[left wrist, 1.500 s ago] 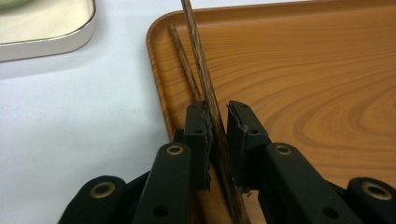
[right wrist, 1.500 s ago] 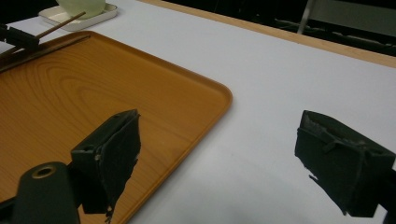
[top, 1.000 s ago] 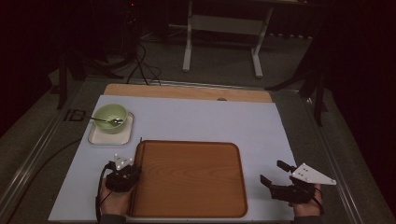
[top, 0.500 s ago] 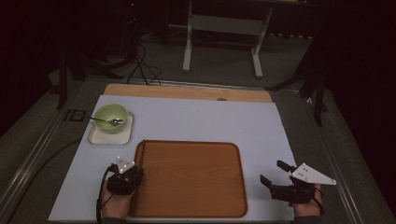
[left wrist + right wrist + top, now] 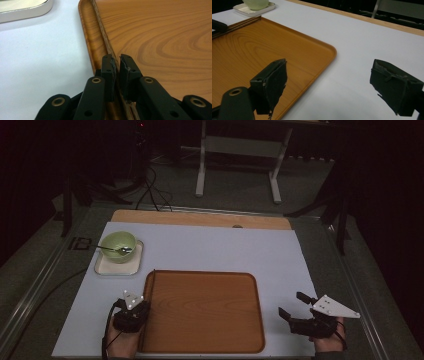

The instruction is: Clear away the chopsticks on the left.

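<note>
Wooden and orange-brown, a tray (image 5: 202, 312) lies flat on the white surface (image 5: 215, 250), toward the near edge and a little left of centre. Its raised rim runs round a bare, grained floor.

The left claw (image 5: 134, 306) sits at the tray's left rim, near the front corner. In the left gripper view its two black jaws stand almost together with the thin rim (image 5: 110, 53) pinched between them, one pad on the outer side of the rim and the other on the inner side, over the tray floor. The left claw (image 5: 117, 66) is thus closed on the tray. A hand (image 5: 120, 340) holds it from the bottom of the high view, and a cable loops beside that hand.

The right claw (image 5: 294, 304) rests just off the tray's right side, above the white surface, with a grey three-cornered plate (image 5: 334, 306) on top. Its jaws stand wide apart and grip nothing; in the right gripper view the right claw (image 5: 329, 85) has one jaw over the tray's corner (image 5: 329, 51) and the other over the white sheet.

At the far left of the surface, well apart from the tray, a pale green bowl (image 5: 118, 244) stands on a small white dish (image 5: 107, 266). A spoon (image 5: 111, 249) lies in the bowl, its handle sticking out to the left over the bowl's edge.
</note>
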